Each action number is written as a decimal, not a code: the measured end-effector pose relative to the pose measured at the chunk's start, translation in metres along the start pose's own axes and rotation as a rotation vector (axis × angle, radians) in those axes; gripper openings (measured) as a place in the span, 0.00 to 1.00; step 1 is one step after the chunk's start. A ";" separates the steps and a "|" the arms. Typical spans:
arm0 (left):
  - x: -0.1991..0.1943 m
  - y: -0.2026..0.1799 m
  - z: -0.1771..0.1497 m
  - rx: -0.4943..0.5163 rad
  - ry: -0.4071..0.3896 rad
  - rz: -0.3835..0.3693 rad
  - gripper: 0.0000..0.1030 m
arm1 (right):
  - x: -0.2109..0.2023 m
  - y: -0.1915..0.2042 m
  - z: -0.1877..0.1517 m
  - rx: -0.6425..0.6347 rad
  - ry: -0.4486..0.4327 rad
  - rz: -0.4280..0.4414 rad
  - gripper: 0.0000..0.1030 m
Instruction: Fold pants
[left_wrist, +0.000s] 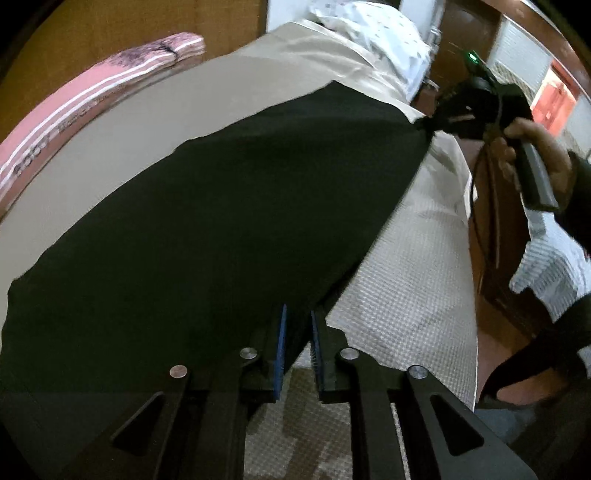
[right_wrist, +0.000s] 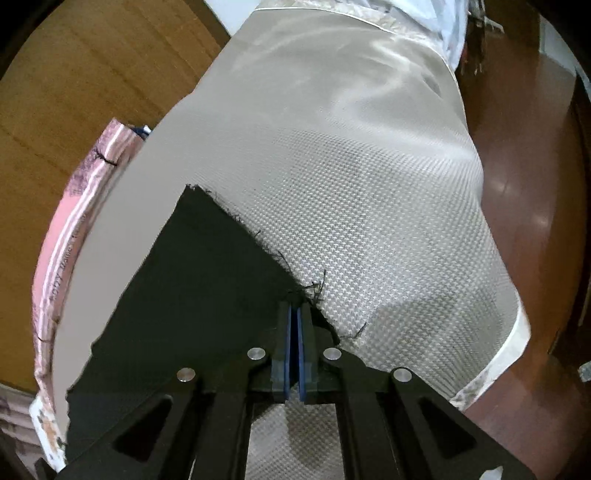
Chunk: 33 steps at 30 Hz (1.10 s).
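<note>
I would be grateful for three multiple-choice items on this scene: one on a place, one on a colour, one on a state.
1. Where do the pants lie?
A. on a textured pale bed cover
B. on the wooden floor
C. in a basket

2. What colour are the pants?
A. red
B. black
C. yellow

3. How is the right tool?
A. wide open, clear of cloth
B. out of view
C. shut on the pants' frayed corner

Answers: 1 A, the bed cover lies under them; 2 B, the cloth is black throughout; 3 C, its pads meet at the corner.
</note>
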<state>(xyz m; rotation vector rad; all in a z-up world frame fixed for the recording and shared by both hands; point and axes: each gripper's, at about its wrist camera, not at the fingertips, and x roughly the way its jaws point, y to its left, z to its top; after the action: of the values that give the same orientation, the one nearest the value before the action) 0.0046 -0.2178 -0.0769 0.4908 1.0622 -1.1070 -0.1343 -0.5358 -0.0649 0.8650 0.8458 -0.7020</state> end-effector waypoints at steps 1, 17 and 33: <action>-0.001 0.003 0.000 -0.019 0.002 -0.014 0.18 | 0.000 -0.001 0.002 0.012 0.004 0.004 0.10; -0.071 0.141 -0.059 -0.431 -0.132 0.091 0.42 | 0.012 0.191 -0.011 -0.476 0.152 0.282 0.21; -0.093 0.173 -0.132 -0.516 -0.151 0.133 0.42 | 0.109 0.450 -0.186 -1.013 0.621 0.540 0.29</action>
<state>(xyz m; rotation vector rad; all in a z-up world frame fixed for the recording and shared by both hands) 0.0960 -0.0001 -0.0835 0.0632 1.1142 -0.7024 0.2180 -0.1827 -0.0670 0.3189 1.2665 0.5092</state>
